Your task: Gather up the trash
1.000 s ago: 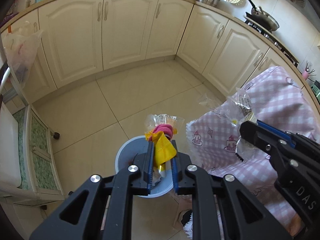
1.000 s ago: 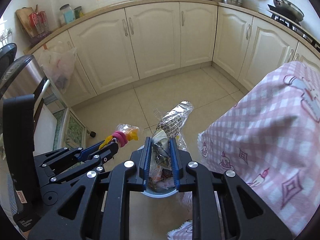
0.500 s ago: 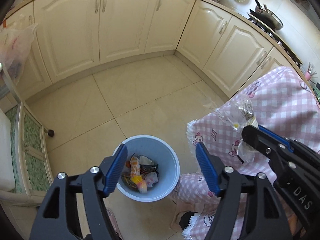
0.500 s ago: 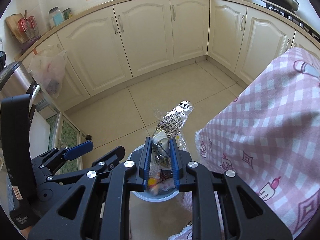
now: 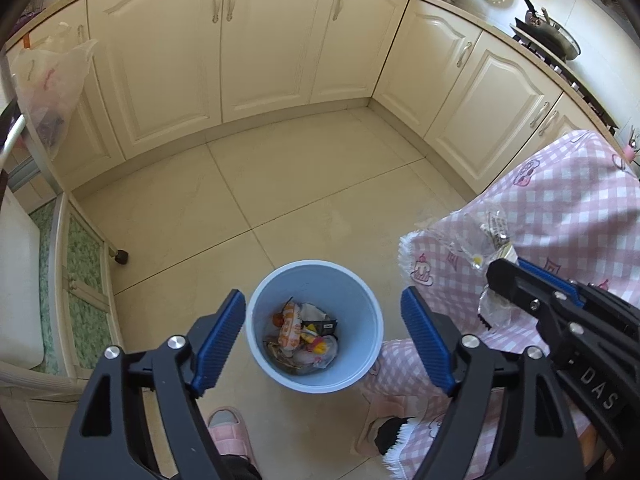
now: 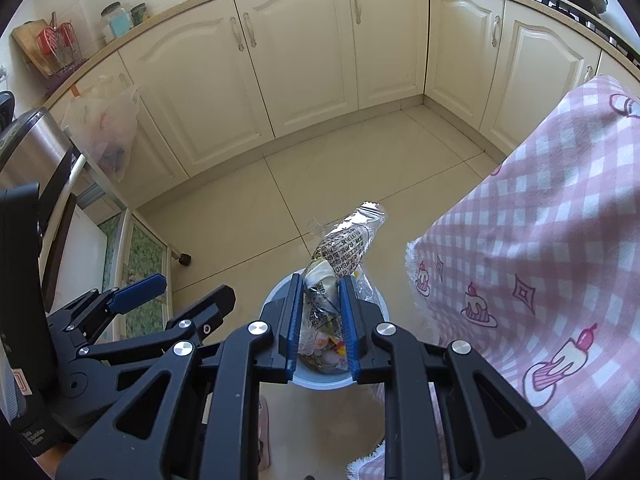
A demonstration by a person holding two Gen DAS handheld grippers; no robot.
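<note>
A light blue trash bin (image 5: 352,280) stands on the tiled floor, holding several wrappers (image 5: 304,338). My left gripper (image 5: 322,326) hangs above it; its jaws are opening, with nothing between them. My right gripper (image 6: 322,300) is shut on a crinkled clear plastic wrapper (image 6: 344,246) with printed text, held over the bin (image 6: 382,304). In the left wrist view the right gripper (image 5: 496,276) and its wrapper (image 5: 476,240) show at the right. The left gripper's blue finger (image 6: 138,288) shows at the left of the right wrist view.
A pink checked tablecloth (image 5: 568,208) hangs close on the right (image 6: 540,240). Cream cabinets (image 5: 260,48) line the far side. A plastic bag (image 5: 48,84) hangs at the left above a wheeled cart (image 5: 76,280). A pink slipper (image 5: 228,436) lies beside the bin.
My left gripper opened and let go of the yellow and pink wrapper, which now lies in the bin. The right gripper sank a little toward the bin with its wrapper.
</note>
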